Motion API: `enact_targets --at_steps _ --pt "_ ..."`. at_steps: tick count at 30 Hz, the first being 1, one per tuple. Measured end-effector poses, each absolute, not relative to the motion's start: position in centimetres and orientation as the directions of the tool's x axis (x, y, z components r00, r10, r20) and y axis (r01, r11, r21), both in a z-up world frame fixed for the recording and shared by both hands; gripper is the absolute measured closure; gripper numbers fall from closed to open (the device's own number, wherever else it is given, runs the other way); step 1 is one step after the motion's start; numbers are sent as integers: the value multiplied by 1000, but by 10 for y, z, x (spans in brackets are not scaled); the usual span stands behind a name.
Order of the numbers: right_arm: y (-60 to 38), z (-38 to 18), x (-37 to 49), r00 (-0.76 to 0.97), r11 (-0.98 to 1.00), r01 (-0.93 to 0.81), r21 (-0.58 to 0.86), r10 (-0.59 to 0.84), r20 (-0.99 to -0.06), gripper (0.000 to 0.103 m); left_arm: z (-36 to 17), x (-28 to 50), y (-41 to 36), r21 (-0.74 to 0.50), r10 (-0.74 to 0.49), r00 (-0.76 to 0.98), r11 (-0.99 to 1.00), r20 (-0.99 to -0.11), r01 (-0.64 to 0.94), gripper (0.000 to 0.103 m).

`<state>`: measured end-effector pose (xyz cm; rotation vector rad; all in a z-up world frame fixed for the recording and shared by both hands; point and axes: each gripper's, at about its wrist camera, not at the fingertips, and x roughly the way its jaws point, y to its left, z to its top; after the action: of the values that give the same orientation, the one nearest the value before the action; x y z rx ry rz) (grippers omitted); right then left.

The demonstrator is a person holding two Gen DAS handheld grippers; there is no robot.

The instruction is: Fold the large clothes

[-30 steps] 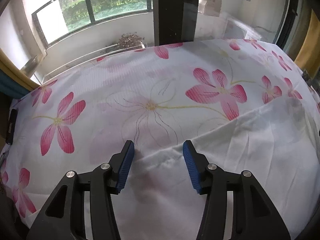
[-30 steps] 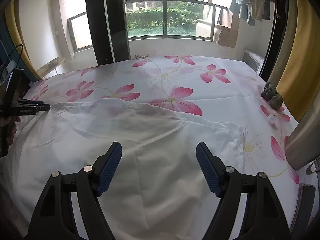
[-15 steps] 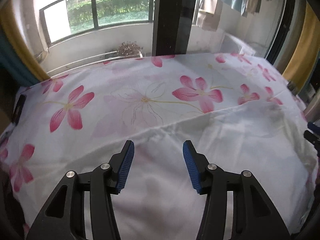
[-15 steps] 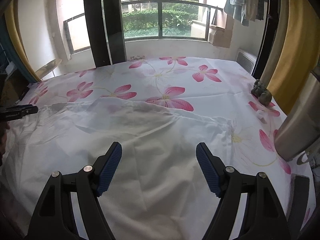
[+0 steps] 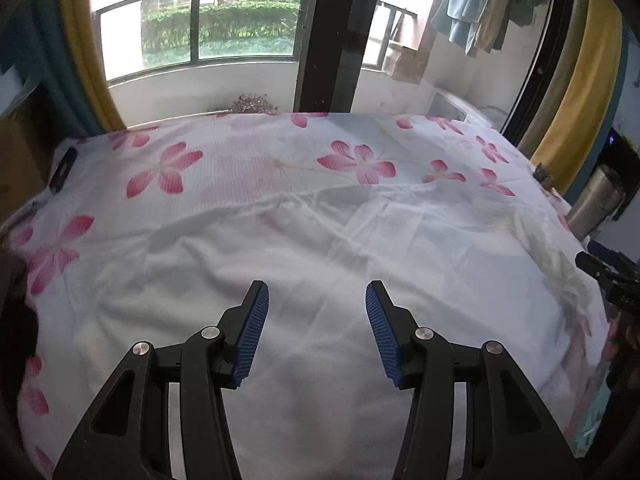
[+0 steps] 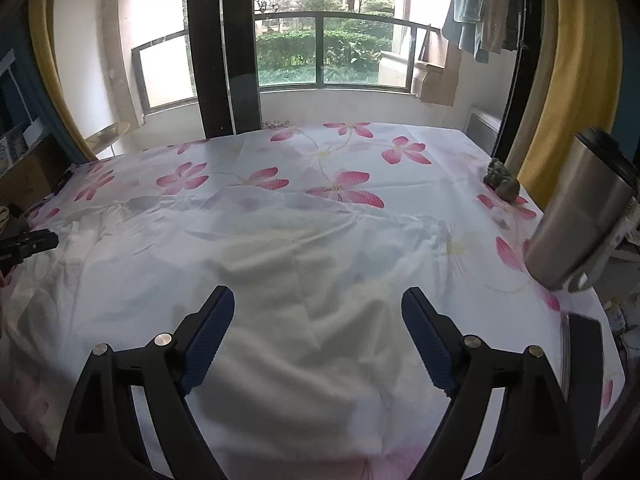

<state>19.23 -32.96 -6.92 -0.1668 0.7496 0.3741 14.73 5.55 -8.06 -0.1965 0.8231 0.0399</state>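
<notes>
- Left gripper [image 5: 316, 320] released, jaws spread, nothing between them, above white garment [image 5: 320, 256].
- Right gripper [image 6: 318, 332] released too, wide apart, over same garment [image 6: 304, 280].
- Garment lies spread, wrinkled, across near half of floral bedsheet [image 6: 320, 160] on bed.
- Steel flask [image 6: 580, 216] at right bed edge.

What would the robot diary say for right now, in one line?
left gripper: open, holding nothing | right gripper: open, holding nothing | white cloth: spread on flowered bed sheet

right tongs [image 6: 316, 316] agape, empty | white garment [image 6: 280, 280] spread on floral sheet [image 6: 360, 152]
</notes>
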Motion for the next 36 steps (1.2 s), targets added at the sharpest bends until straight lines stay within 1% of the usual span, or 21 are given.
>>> enact_targets --at_steps 7,16,20,23,25,29,34,36 --pt "-340 -78 165 663 933 -361 -2 255 -703 12 -85 111 47 -121 -10 690 986 -723 -113 49" --pt "-351 -105 136 605 939 -338 55 262 -752 11 -101 85 39 -117 -23 679 989 -734 -93 49" --pt "-355 -115 133 570 940 -325 103 282 -772 11 -105 80 38 -133 -39 681 987 -732 -87 49" --pt "-357 -124 137 537 935 -309 172 321 -780 11 -101 76 38 -140 -40 702 987 -711 -85 49" --pt "-354 -124 139 545 933 -307 187 334 -769 6 -94 72 39 -150 -36 737 985 -675 -90 49" --pt "-349 -125 153 544 918 -307 251 386 -745 1 -85 74 41 -159 -29 762 982 -647 -98 49" --pt "-345 -125 174 545 896 -316 313 442 -713 0 -83 90 35 -161 -28 756 982 -654 -102 49" --pt "-346 -125 183 548 880 -309 360 474 -690 0 -82 98 26 -159 -49 756 985 -652 -73 49"
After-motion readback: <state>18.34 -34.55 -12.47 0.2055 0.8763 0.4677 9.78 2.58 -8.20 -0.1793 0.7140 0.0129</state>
